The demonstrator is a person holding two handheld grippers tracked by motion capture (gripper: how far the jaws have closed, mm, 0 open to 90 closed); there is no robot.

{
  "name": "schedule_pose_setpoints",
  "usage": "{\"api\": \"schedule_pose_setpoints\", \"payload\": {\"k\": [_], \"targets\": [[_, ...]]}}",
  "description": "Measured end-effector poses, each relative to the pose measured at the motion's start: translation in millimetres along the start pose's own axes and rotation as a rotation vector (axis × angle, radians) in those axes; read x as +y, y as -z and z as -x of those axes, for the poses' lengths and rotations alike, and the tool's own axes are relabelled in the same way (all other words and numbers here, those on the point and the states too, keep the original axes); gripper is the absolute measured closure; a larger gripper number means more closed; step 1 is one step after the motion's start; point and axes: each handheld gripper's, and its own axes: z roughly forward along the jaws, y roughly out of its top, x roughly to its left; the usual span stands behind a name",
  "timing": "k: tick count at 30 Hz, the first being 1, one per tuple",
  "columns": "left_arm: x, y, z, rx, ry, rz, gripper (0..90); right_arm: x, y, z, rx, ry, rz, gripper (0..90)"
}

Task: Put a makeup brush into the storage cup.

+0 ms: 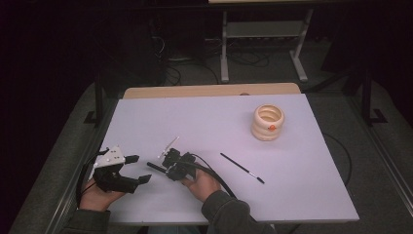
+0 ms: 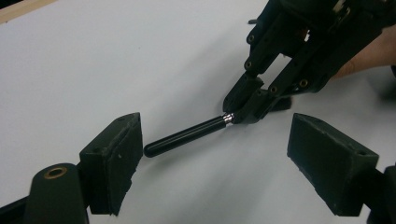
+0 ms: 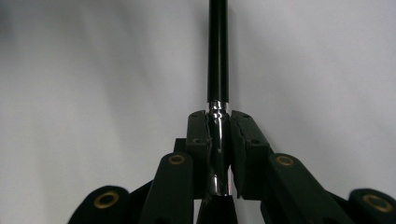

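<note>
My right gripper [image 1: 168, 168] is shut on a black brush handle [image 1: 155, 166] lying low over the white table. In the right gripper view the pads [image 3: 198, 133] clamp its silver ferrule [image 3: 218, 106], and the black handle [image 3: 218, 51] runs straight away from the jaws. My left gripper [image 1: 139, 169] stands open just left of the handle's free end. In the left gripper view the handle [image 2: 187, 135] lies between and beyond the wide-apart pads [image 2: 116, 154], touching neither, with the right gripper [image 2: 243, 109] at its far end.
A thin black brush [image 1: 241, 167] lies loose on the table to the right of my right hand. A cream ribbed cup [image 1: 267, 122] stands upright at the back right. The white table top [image 1: 195, 117] ends in a wooden strip at the far edge.
</note>
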Motion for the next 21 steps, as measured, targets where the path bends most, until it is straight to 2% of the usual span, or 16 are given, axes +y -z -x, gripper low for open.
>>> {"api": "schedule_pose_setpoints", "payload": {"k": [12,18,21], "targets": [[5.1,-4.5,6.6,-0.025,-0.034,-0.009,18.0,-14.2,48.5,17.8,0.047,0.052,0.039,77.4],[11.2,-7.4,11.6,-0.066,-0.059,0.000,18.0,-24.2,67.7,26.0,0.059,0.077,0.063,77.4],[16.3,-9.2,14.4,-0.075,-0.072,-0.001,18.9,-29.0,77.3,31.6,0.068,0.092,0.055,77.3]]}}
